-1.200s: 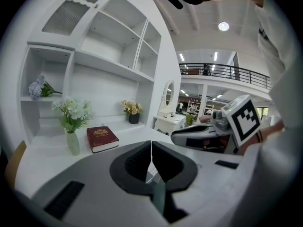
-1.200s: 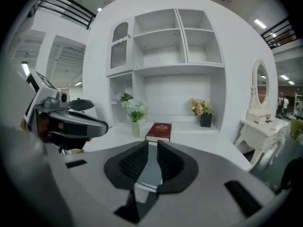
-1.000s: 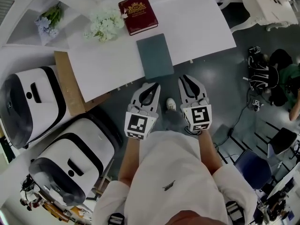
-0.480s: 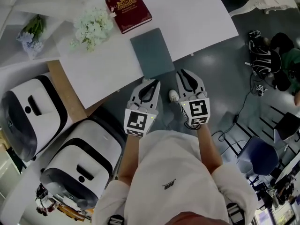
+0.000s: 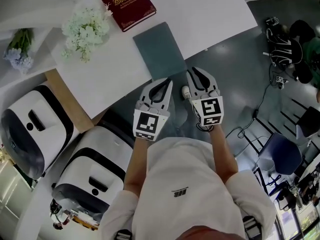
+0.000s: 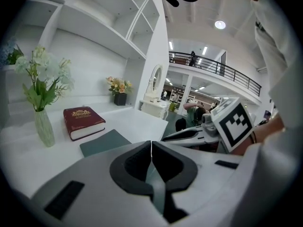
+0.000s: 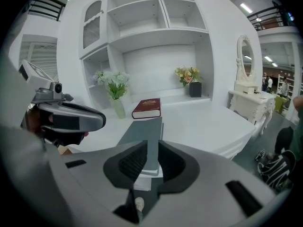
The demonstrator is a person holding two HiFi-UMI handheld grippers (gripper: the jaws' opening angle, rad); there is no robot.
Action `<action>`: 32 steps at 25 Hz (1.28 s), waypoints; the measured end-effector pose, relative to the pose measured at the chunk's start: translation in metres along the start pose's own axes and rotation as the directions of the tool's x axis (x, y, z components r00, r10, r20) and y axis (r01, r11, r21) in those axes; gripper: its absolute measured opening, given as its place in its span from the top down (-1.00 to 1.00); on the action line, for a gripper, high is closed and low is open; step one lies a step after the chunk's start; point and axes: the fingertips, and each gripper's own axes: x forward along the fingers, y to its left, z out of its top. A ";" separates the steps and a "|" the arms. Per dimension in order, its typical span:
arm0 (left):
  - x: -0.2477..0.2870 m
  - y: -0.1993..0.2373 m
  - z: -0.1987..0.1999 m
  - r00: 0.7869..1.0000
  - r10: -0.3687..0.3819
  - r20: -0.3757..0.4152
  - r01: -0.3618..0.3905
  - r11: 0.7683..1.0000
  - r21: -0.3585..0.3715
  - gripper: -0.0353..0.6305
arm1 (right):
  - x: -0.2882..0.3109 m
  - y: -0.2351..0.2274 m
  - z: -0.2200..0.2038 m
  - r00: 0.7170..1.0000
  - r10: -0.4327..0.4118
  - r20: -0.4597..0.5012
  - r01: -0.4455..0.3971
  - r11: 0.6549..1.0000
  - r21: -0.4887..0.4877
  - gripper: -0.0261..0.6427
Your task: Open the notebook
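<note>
Head view: the left gripper [image 5: 166,83] is closed on nothing; the right gripper [image 5: 193,73], its jaws slightly apart and just opening, is also empty. Just ahead of both, the grey notebook [image 5: 161,49] lies shut at the white table [image 5: 215,14] edge, with the red book [image 5: 127,3] farther beyond.

White desk [image 5: 215,14] fills upper centre of head view, grey floor [image 5: 235,79] below & to the right. Wood panel [image 5: 70,96] along the desk's left edge. Two white/black rounded units [image 5: 95,179] at lower left. Blue chair [image 5: 280,156] & cables [image 5: 250,129] at right. In right gripper view: white shelving [image 7: 161,13] at top behind the desk, oval mirror [image 7: 245,56] at right on a white dresser. In left gripper view: balcony w/ black railing [image 6: 222,72] at centre right, round ceiling light [image 6: 220,24] above it.
</note>
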 end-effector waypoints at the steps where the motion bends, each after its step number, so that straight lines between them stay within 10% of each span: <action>1: 0.003 0.001 -0.003 1.000 -0.007 -0.006 0.007 1.000 0.000 0.89 | 0.003 -0.001 -0.003 1.000 -0.003 -0.006 0.003 1.000 0.005 0.76; 32: 0.047 0.012 -0.045 0.990 -0.091 -0.110 0.097 0.994 0.045 0.89 | 0.057 -0.003 -0.068 0.993 0.074 -0.095 -0.045 0.959 0.279 0.52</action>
